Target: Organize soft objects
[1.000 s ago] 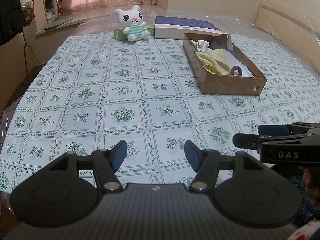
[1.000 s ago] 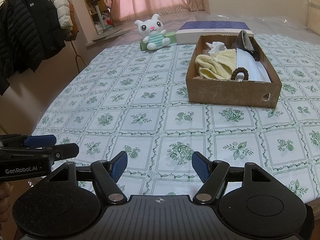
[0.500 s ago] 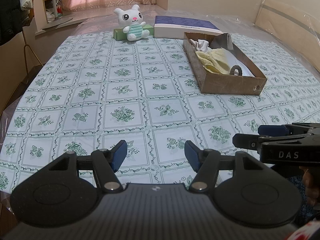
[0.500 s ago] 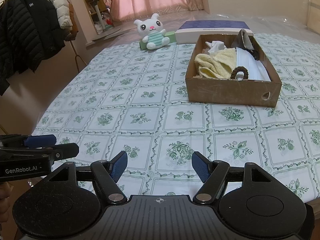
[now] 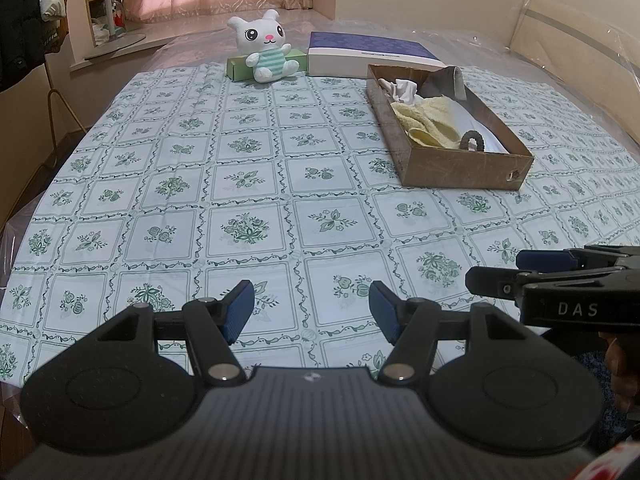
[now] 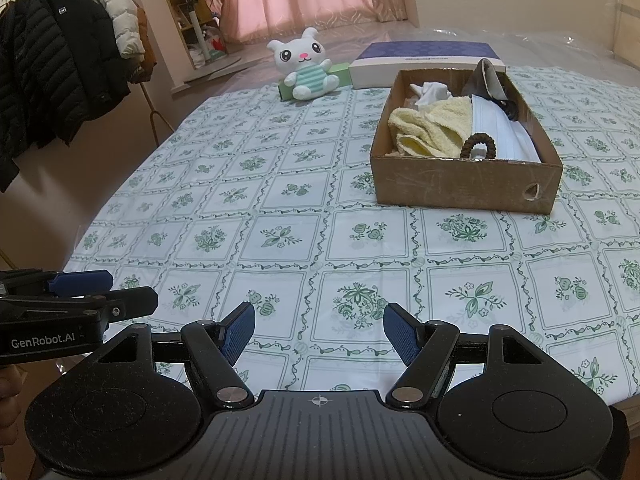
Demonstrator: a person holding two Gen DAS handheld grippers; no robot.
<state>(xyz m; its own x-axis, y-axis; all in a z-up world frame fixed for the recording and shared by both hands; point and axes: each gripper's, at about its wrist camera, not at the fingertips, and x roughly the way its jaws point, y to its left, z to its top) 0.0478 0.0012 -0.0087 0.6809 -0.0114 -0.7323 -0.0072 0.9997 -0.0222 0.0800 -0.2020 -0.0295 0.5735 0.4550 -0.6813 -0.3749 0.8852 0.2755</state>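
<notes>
A brown cardboard box (image 5: 460, 170) (image 6: 464, 188) sits on the right of the table. It holds a yellow towel (image 6: 432, 130), white cloths (image 6: 430, 90), a white face mask (image 6: 504, 136), a grey piece (image 6: 486, 78) and a brown hair tie (image 6: 478, 146). A white plush bunny (image 5: 266, 52) (image 6: 306, 66) sits at the far edge. My left gripper (image 5: 311, 310) is open and empty over the near table edge. My right gripper (image 6: 318, 332) is open and empty beside it, and also shows in the left wrist view (image 5: 520, 268).
A green box (image 5: 240, 66) lies behind the bunny and a blue-and-white flat box (image 5: 372, 54) lies next to it. The table wears a green floral cloth (image 5: 248, 184). Coats (image 6: 60, 64) hang on a rack at the left.
</notes>
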